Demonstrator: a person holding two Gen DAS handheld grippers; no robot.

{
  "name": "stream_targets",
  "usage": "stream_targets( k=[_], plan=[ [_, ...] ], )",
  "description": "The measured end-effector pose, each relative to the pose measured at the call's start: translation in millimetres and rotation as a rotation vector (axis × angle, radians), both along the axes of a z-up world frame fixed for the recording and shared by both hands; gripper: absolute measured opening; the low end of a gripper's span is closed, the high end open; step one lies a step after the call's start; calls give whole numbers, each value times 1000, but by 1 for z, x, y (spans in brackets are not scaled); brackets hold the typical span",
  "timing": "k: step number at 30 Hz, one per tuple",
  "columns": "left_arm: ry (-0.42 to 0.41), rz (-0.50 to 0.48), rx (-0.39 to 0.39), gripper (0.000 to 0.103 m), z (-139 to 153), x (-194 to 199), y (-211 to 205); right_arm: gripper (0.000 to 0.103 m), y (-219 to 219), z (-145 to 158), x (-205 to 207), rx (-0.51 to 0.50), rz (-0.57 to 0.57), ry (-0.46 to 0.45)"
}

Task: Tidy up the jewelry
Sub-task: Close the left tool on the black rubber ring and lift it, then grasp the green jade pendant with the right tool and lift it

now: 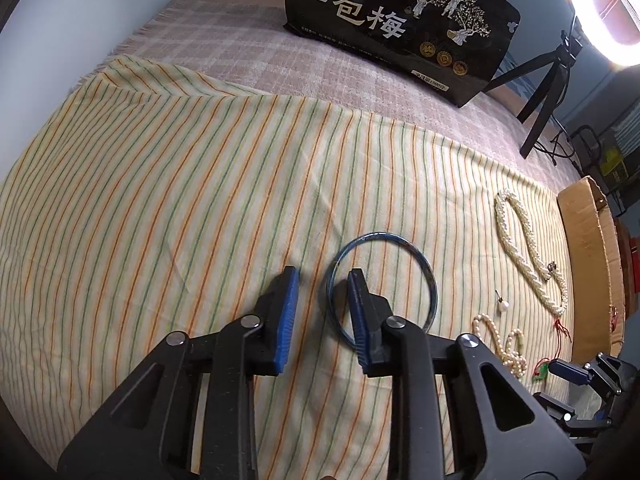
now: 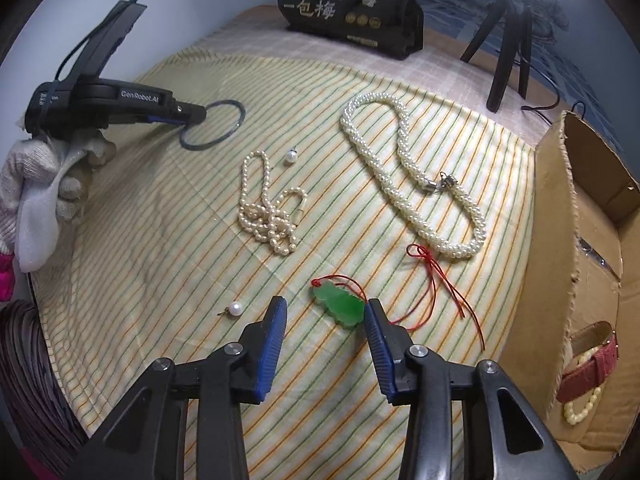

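Note:
A thin blue bangle [image 1: 416,258] lies flat on the striped cloth [image 1: 160,200]. My left gripper [image 1: 322,276] is open, its right finger inside the ring and its left finger outside the ring's left rim. It also shows in the right wrist view [image 2: 196,114] at the bangle [image 2: 236,120]. My right gripper [image 2: 325,306] is open over a green jade pendant [image 2: 340,304] on a red cord [image 2: 436,284]; the pendant lies near the right finger. A thick pearl necklace [image 2: 400,172], a thin pearl strand [image 2: 268,208] and two loose pearl earrings [image 2: 236,308] [image 2: 289,157] lie on the cloth.
A cardboard box [image 2: 592,240] at the right holds a red watch strap [image 2: 592,368] and beads. A black snack bag [image 1: 400,24] and a tripod [image 1: 548,92] stand at the back. A ring light [image 1: 600,12] glares at the top right.

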State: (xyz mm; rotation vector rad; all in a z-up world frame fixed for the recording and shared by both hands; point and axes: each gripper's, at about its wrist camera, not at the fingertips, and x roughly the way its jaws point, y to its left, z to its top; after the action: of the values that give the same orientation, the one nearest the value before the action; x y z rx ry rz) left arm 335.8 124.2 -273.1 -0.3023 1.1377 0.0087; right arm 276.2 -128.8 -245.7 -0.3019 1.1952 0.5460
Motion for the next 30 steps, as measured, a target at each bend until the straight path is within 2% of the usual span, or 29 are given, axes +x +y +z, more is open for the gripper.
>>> stream_targets(
  k=[8,11,13,16,18,25,30],
  plan=[
    [-16,-21,61,9,-4,4,-8,36,7,-7,2,-44,7,-2],
    [-25,-16,74,5,-5,6,-11,27,8,-8,2,-54,4,-9],
    [-31,-10,74,4,-5,4,-11,18,8,-7,1,-53,-2,-11],
    [-38,8,49,2,-2,-1,-7,6,4,-6,0,-46,-16,-15],
    [-46,18,34,2,1,-5,-4,3,1,-5,-1,-35,-27,-15],
    [-85,39,10,2,13,-24,-1,3,-7,4,-7,48,-70,-11],
    [-130,15,15,2,27,-39,-10,3,-14,19,-11,107,-106,-28]
  ],
)
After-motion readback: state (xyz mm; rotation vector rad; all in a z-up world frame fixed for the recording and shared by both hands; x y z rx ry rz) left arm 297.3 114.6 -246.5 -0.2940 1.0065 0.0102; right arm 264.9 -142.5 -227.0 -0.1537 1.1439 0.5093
